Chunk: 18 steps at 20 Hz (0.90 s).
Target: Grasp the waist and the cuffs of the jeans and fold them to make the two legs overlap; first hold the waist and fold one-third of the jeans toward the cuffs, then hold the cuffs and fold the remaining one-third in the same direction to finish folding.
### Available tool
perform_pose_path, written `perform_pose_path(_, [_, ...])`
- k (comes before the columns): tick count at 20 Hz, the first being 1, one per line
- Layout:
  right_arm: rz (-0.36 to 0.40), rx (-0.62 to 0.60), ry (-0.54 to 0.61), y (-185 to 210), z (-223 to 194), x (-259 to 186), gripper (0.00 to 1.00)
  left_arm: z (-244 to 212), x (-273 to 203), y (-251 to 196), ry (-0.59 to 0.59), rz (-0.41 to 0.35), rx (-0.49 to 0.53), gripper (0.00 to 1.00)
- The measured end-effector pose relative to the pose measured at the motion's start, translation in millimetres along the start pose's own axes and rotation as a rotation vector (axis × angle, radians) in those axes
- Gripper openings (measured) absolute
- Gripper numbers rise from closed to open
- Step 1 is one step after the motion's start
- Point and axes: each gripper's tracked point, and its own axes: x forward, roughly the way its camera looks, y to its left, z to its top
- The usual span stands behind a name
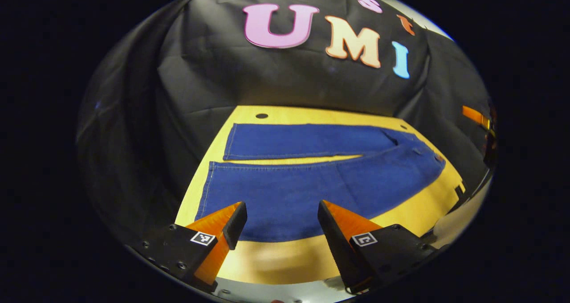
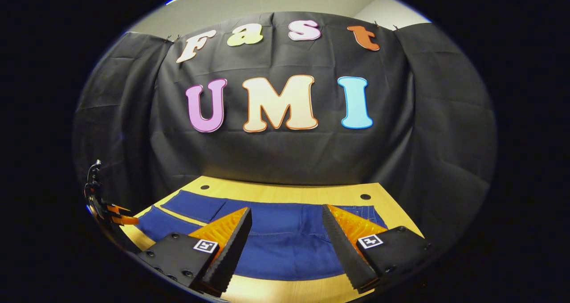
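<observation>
Left claw (image 1: pixel 281 218) open, jeans (image 1: pixel 311 178) just beyond

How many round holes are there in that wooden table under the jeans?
2 that I can see in the table from the right gripper view: one at the far left, one at the far right, both beyond the jeans. More may lie hidden under the fabric.

Jeans (image 1: pixel 311 182): we note blue denim, unfolded, flat on the bench (image 1: pixel 285 258).
Legs: apart, narrow gap between.
Waist: right end in left gripper view.
</observation>
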Motion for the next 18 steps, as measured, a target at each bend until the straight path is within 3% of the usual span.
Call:
perform_pose_path(4, [0.007, -0.035, 0.033, 7, -11, -5, 0.98, -21, 5, 16, 0.146, -0.098, 0.09, 0.95])
perform_pose_path(5, [0.009, -0.044, 0.038, 9, -13, -5, 0.94, -32, 6, 21, 0.194, -0.118, 0.125, 0.95])
perform_pose_path(6, [0.011, -0.051, 0.045, 9, -16, -6, 0.98, -38, 9, 27, 0.238, -0.136, 0.166, 0.95])
perform_pose_path(7, [0.016, -0.048, 0.05, 12, -17, -6, 0.93, -43, 16, 35, 0.272, -0.144, 0.208, 0.95])
perform_pose_path(8, [0.022, -0.034, 0.052, 13, -17, -7, 0.97, -50, 19, 40, 0.319, -0.153, 0.25, 0.95])
perform_pose_path(17, [-0.05, 0.114, 0.077, -14, -20, 0, 0.95, -80, 13, 49, 0.604, -0.297, 0.671, 0.94])
perform_pose_path(18, [-0.058, 0.124, 0.079, -17, -22, -1, 0.98, -83, 16, 52, 0.63, -0.306, 0.716, 0.95])
